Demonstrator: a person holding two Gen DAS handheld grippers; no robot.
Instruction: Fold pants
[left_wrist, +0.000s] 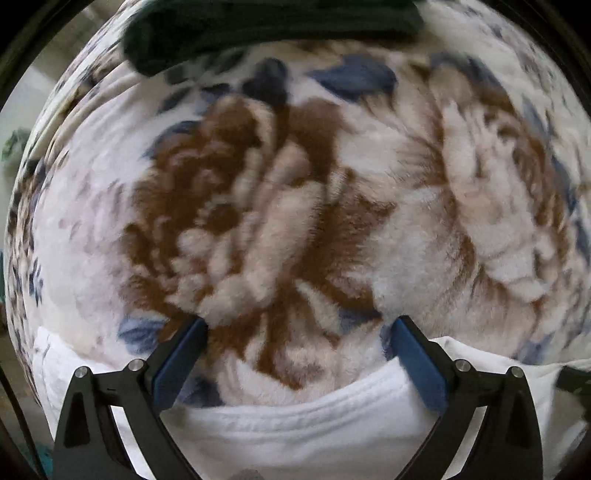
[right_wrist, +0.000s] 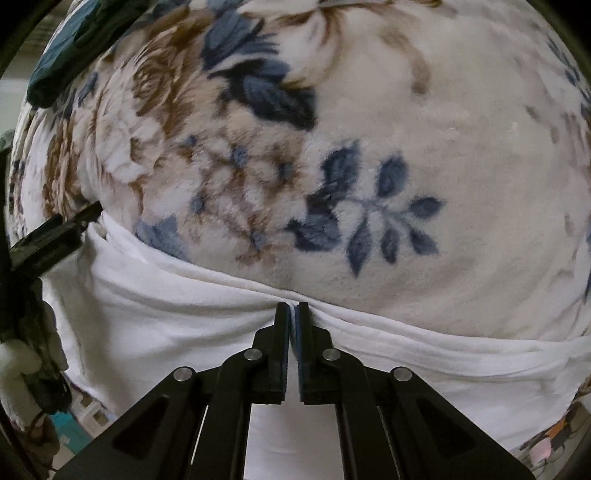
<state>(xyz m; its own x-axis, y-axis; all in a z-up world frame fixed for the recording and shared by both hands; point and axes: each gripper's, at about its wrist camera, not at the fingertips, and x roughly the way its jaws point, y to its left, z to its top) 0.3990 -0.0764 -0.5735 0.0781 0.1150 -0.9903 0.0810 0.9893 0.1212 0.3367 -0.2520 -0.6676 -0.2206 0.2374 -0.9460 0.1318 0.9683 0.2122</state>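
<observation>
Here I see the blanket (right_wrist: 424, 122), fleecy with brown and blue flowers, filling both views. On it, at the near edge, lie the white pants (right_wrist: 147, 332), their hem running across the blanket just ahead of both tools. A dark cloth (left_wrist: 273, 26) sits at the blanket's far side; I think it is folded, though blur hides it. My right gripper (right_wrist: 293, 314) is pinched onto the pants' edge. My left gripper (left_wrist: 299, 332) stands wide over that edge, gripping nothing.
</observation>
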